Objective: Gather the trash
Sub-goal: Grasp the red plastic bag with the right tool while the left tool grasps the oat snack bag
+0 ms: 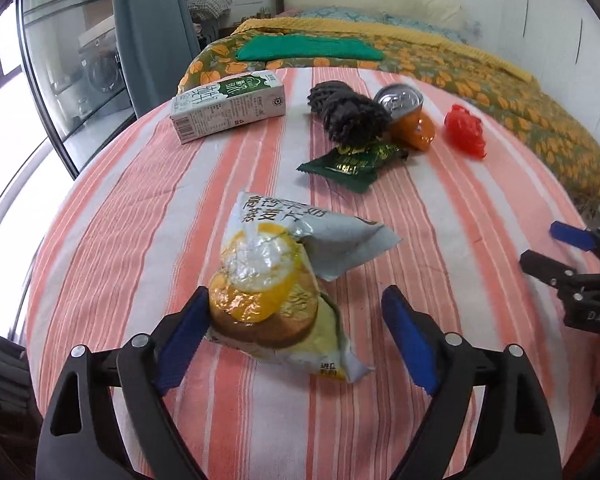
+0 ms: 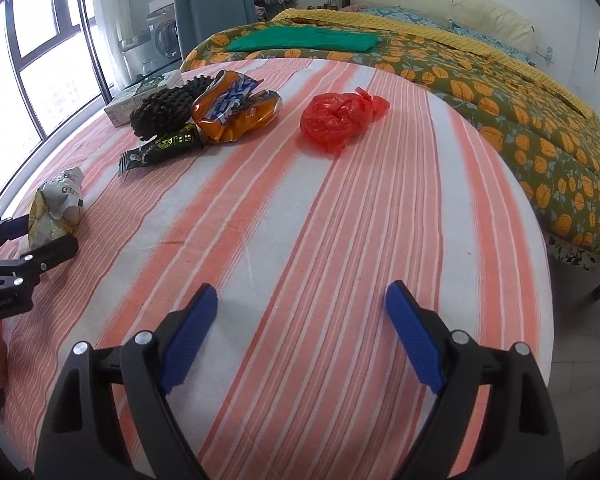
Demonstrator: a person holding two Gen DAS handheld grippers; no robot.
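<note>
A crumpled yellow and silver snack bag (image 1: 284,280) lies on the striped tablecloth (image 1: 120,208). My left gripper (image 1: 296,300) is open around the bag's near end, its left fingertip touching the bag. In the right wrist view the bag (image 2: 56,208) sits between the left gripper's fingers (image 2: 56,248) at the far left. My right gripper (image 2: 300,300) is open and empty above bare cloth; it also shows in the left wrist view (image 1: 539,246). Farther back lie a milk carton (image 1: 228,106), a black mesh scrubber (image 1: 351,114), a crushed orange can (image 1: 409,120), a green wrapper (image 1: 351,164) and a red plastic bag (image 1: 463,130).
A bed with an orange-flowered cover (image 2: 519,92) and a folded green cloth (image 2: 303,38) stands behind the table. Windows (image 2: 40,40) are at the left. The table's right edge (image 2: 539,216) drops to the floor.
</note>
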